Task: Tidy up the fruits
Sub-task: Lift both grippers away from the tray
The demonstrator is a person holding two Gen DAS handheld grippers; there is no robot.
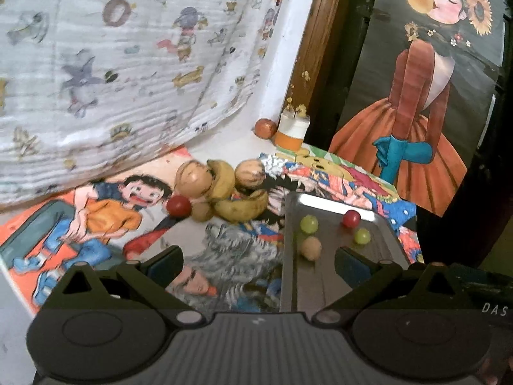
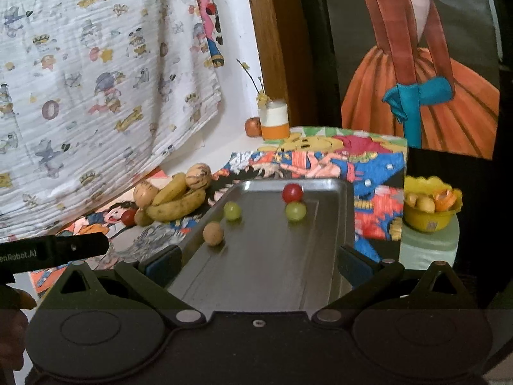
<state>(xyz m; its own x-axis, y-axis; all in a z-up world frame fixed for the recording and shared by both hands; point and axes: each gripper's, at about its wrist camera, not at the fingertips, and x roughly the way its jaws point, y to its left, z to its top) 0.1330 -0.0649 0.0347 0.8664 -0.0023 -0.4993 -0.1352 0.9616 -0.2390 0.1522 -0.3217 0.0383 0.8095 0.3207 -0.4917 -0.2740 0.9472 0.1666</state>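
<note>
left gripper (image 1: 258,258): nearest the lens, jaws spread wide, nothing between the pads; left finger over the cartoon mat, right finger over the tray's near end
right gripper (image 2: 258,256): jaws spread wide, empty; fingers straddle the near end of the tray without touching any fruit
tray (image 2: 320,256): steel, rectangular, lying on the mat, long axis running away from the right wrist camera
tray contents: 1 tan round fruit (image 2: 213,233) at the left side, 1 green grape (image 2: 232,210) just beyond it, a second green grape (image 2: 295,211) toward the far end, 1 red grape (image 2: 292,193) touching that one from behind
fruit pile: on the mat just left of the tray's far corner; 2 bananas (image 2: 175,202) stacked, 2 pale melons (image 1: 194,179) either side of them
pile, small items: 1 red fruit (image 1: 179,206) and 1 small tan fruit (image 1: 201,211) at the pile's front-left, touching each other
mat (image 1: 105,224): colourful cartoon prints under everything
back corner: white-and-orange cup (image 2: 274,122) with dried yellow sprigs, reddish fruit (image 2: 253,126) just beside it
yellow bowl (image 2: 429,218): off the mat to the right, holds pale fruit and orange peel
behind: printed cloth (image 1: 112,64) on the left, painted poster (image 1: 426,96) of a figure in an orange dress on the right
</note>
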